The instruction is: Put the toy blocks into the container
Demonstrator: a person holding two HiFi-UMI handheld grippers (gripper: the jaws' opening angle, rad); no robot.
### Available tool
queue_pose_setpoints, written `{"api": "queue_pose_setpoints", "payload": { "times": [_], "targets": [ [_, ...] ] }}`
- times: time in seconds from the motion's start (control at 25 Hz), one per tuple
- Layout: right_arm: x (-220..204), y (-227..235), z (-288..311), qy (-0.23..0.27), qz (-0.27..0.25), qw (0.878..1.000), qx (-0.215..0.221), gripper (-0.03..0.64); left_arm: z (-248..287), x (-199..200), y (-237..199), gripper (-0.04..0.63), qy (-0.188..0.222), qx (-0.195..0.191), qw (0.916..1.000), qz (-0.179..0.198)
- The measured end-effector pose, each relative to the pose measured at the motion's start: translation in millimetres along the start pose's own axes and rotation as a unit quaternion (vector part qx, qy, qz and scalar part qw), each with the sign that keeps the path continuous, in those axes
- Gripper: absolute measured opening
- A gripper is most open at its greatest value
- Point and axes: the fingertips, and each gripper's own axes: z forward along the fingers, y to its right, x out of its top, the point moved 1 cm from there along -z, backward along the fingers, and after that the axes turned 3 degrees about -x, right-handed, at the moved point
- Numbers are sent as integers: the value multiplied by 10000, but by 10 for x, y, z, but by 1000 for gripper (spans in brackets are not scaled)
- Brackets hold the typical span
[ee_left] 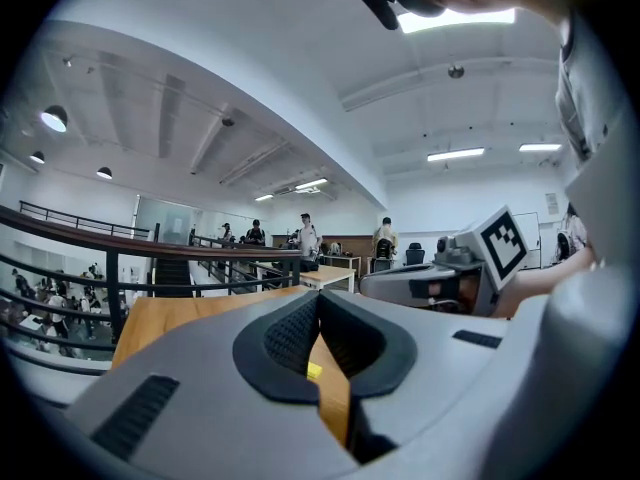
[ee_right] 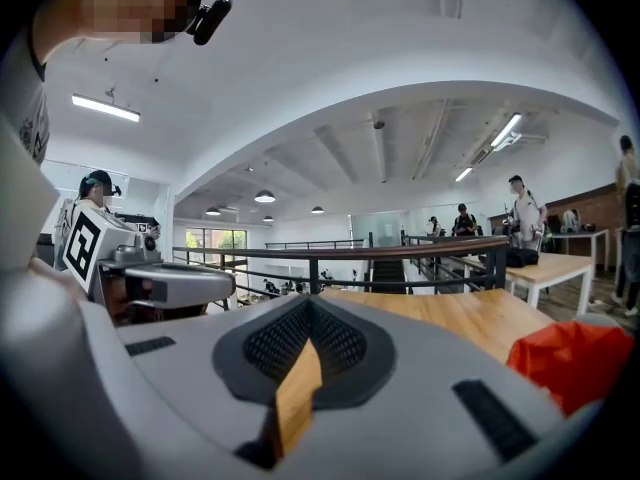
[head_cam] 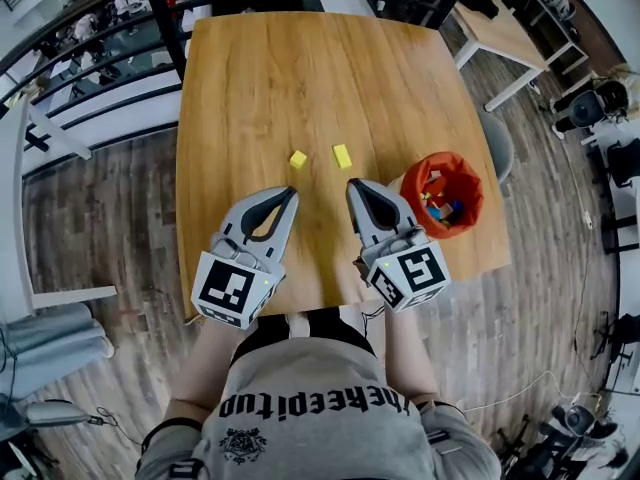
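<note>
Left gripper (head_cam: 289, 195) and right gripper (head_cam: 353, 185) hang pressed together, empty; spread one (left seems handiest) before lowering squarely over the nearer yellow block (head_cam: 298, 158).

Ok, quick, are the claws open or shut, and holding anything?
Left claw: closed, holding nothing.
Right claw: closed, holding nothing.

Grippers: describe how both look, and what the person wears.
The left gripper and right gripper are grey moulded shells with black ribbed pads, each bearing a white cube with black square markers. Clothing: a grey shirt with black lettering.
</note>
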Motion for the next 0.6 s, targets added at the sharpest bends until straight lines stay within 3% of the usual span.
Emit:
{"api": "queue_pose_setpoints", "payload": {
  "times": [0.24,0.6],
  "targets": [
    [-3,-373,162,26,-7,9999,142,11,-363,-23,-229,15,10,179,9998,-16],
    [54,-738,241,87,-122,9999,72,11,-743,-15,-399,15,120,152,9998,27]
  ]
}}
